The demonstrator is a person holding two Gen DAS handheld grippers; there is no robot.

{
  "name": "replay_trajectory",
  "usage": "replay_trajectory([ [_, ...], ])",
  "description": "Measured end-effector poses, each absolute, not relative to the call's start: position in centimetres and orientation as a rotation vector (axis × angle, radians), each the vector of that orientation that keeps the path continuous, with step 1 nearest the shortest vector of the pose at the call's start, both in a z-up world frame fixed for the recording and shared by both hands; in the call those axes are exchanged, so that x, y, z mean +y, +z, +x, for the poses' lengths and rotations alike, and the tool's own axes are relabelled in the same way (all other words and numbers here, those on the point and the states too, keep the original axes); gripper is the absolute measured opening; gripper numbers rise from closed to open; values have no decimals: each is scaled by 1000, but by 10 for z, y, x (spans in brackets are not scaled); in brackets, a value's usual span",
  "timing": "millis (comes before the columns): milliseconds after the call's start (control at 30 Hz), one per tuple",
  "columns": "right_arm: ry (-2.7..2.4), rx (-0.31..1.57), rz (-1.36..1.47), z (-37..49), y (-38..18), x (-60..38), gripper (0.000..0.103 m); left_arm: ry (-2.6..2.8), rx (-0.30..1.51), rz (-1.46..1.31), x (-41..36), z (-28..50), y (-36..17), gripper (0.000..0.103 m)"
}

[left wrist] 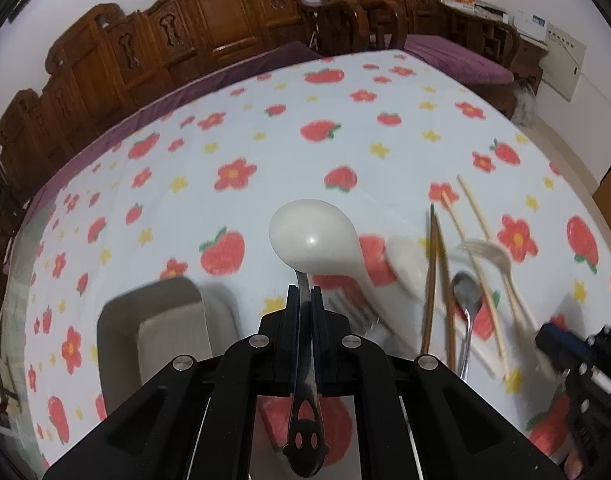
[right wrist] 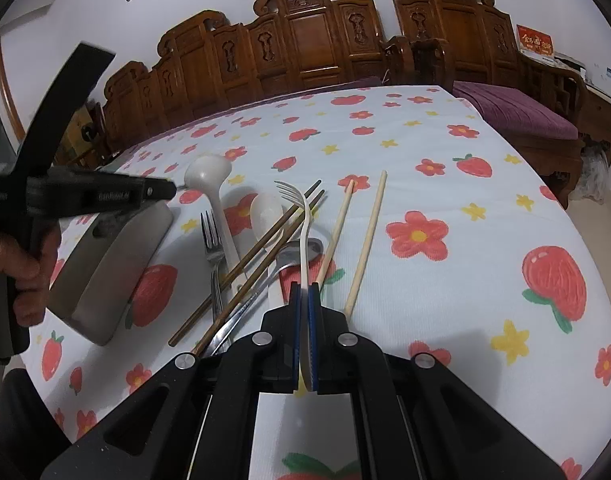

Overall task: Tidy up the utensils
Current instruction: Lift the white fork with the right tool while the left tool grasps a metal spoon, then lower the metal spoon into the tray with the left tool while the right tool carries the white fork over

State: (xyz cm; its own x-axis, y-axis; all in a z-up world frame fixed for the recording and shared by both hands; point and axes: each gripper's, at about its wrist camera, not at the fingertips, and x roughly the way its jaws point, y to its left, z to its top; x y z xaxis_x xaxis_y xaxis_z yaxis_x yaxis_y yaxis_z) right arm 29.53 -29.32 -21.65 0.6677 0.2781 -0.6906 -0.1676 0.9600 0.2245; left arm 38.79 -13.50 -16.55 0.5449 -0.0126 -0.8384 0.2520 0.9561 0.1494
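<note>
My left gripper (left wrist: 304, 292) is shut on the metal handle of a spoon with a white bowl (left wrist: 309, 242), held above the tablecloth just right of the grey tray (left wrist: 117, 332). My right gripper (right wrist: 304, 290) is shut on the handle of a white plastic fork (right wrist: 299, 204), raised over the utensil pile. The pile holds a white ladle (right wrist: 211, 178), a metal fork (right wrist: 211, 240), a white spoon (right wrist: 265, 210), a metal spoon (right wrist: 301, 252), dark chopsticks (right wrist: 265, 244) and pale chopsticks (right wrist: 365, 240). The left gripper also shows in the right wrist view (right wrist: 161, 190).
The table carries a white cloth (right wrist: 465, 280) printed with strawberries and flowers. Carved wooden chairs (right wrist: 305, 48) with purple cushions stand along the far edge. The grey tray (right wrist: 105, 268) lies left of the pile.
</note>
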Motion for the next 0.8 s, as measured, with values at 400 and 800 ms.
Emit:
replay_trajectory([
  [400,246,775,153,292,-207,-295,5,-202,892,247,-148,382,-119,5],
  [800,279,772,101,290,-187,-272,5,-205,884,167,-102,351,-115,5],
])
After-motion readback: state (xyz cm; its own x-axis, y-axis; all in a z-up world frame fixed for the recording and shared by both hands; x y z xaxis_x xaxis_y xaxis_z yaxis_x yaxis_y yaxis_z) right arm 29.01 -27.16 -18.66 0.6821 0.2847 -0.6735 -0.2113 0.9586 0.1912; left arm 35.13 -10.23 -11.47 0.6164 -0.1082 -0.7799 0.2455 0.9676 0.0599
